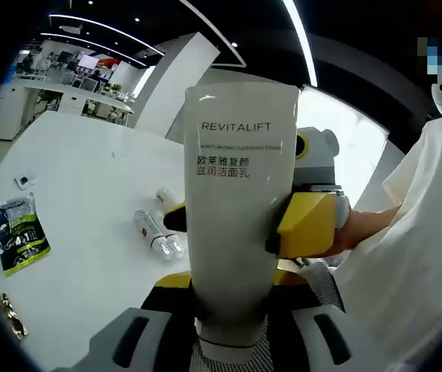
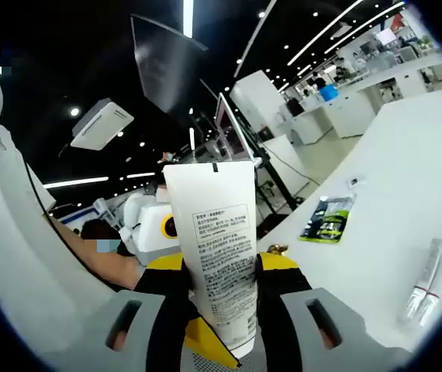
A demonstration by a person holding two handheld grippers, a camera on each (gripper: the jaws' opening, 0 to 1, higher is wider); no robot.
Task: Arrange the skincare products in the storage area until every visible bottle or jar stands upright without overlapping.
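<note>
The white plastic Revitalift cleanser tube [image 1: 240, 217] rises cap-down between both our grippers, held above the white table [image 1: 89, 155]. Our left gripper [image 1: 229, 325] and right gripper [image 2: 221, 318] both clamp its lower end, long axis along the jaws.

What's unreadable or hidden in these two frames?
- Left gripper view: the white tube blocks part of the table behind it, and its cap end is cut off at the bottom edge.
- Left gripper view: two small bottles lie on the table; labels too small to read.
- Right gripper view: the tube's back print is too small to read.
- Right gripper view: green packet text is blurred.
</note>
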